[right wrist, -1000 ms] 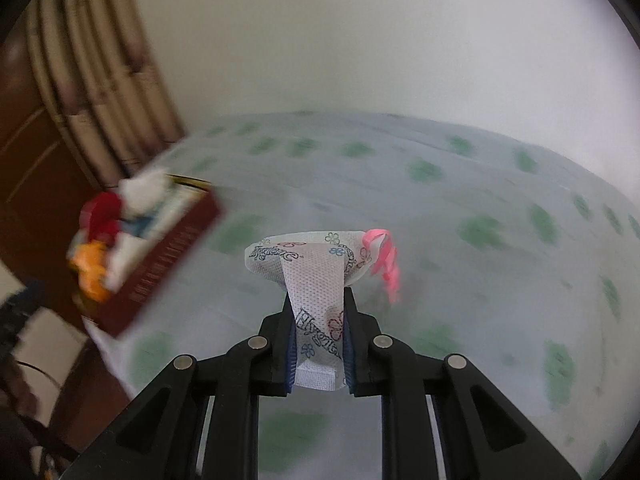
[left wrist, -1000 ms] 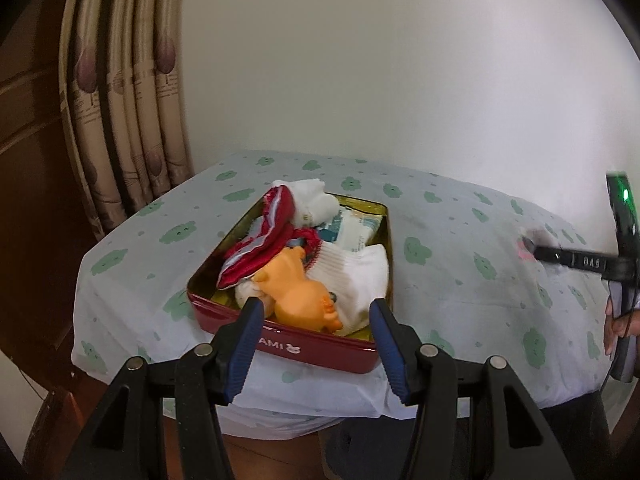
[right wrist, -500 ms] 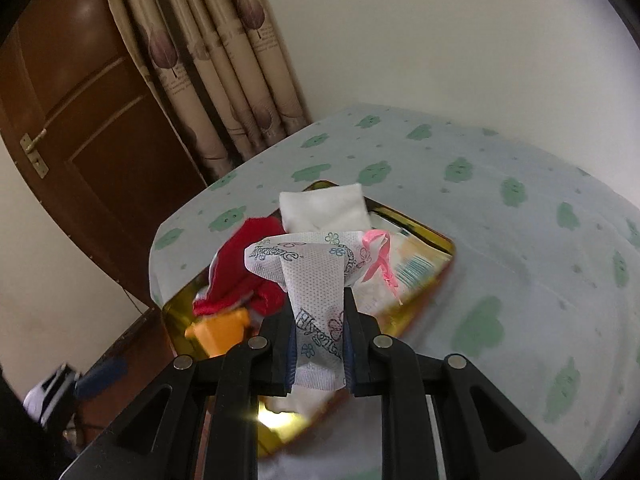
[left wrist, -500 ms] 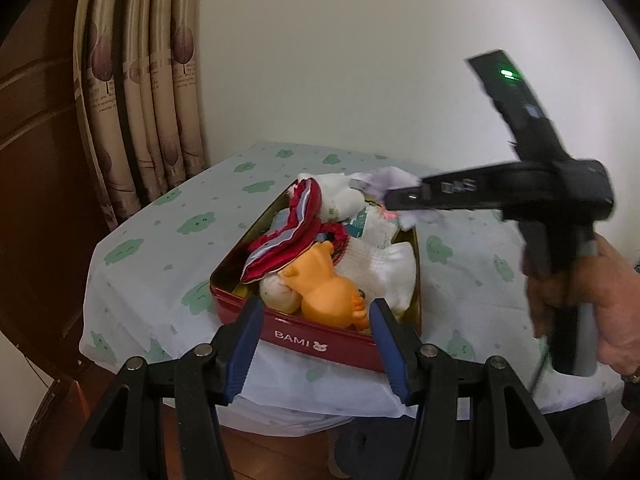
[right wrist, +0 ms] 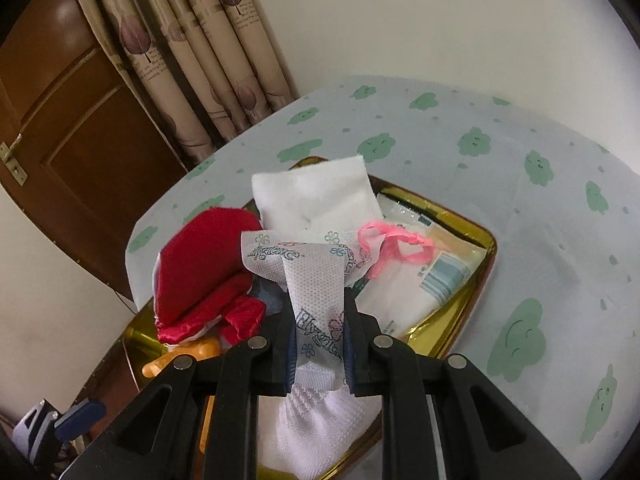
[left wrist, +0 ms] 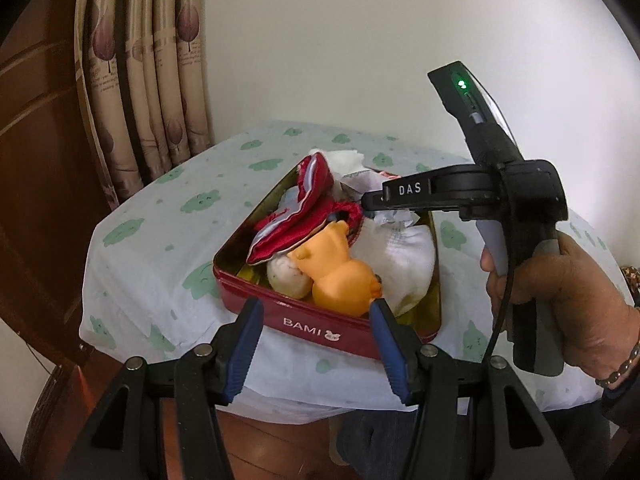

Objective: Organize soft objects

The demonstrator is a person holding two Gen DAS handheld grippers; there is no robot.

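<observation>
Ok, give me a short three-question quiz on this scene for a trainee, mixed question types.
1. True or false: the right tool is shut on a white printed packet.
2. Which is over the red tin? A) right tool B) left tool C) neither
3. Fill in: the orange toy lies ___ the tin.

Key: 1 true. 2 A; the left tool is open and empty at the tin's near wall. 3 inside, beside the red pouch and a white cloth.
</observation>
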